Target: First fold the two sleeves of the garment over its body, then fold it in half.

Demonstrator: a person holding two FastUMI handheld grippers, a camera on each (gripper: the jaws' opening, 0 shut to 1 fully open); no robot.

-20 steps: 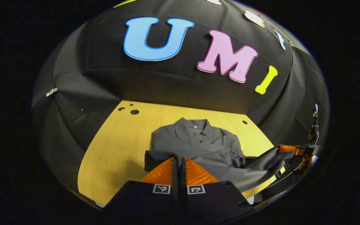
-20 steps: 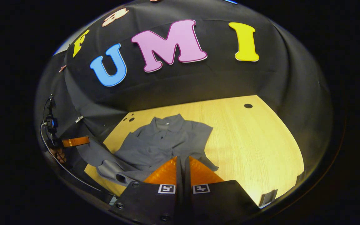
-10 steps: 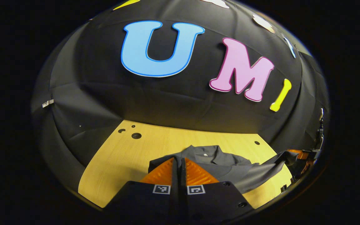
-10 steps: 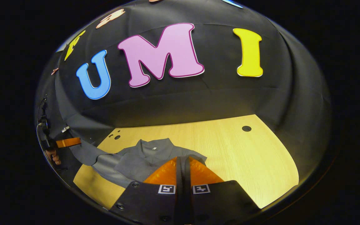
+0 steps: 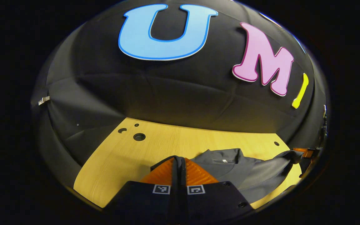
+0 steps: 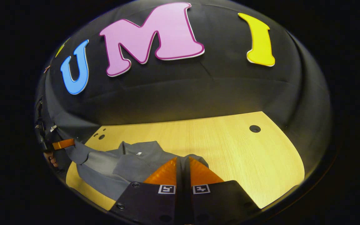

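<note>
A dark grey polo shirt lies on the yellow wooden table, collar toward the back wall. My left gripper is shut on a corner of the shirt's hem, held just above the cloth near the collar. In the right gripper view my right gripper is shut on the other hem corner, over the shirt. The hem hangs stretched between the two. The right gripper appears far right in the left gripper view. The left gripper appears far left in the right gripper view.
The table has round holes near its back corners. The black cloth wall rises right behind the table. A hand holds the left gripper at the table's left edge. Bare wood stretches to the right of the shirt.
Both grippers have carried the hem forward and down toward the collar. The shirt's lower half now lies doubled over its upper half, and the back wall looks closer.
</note>
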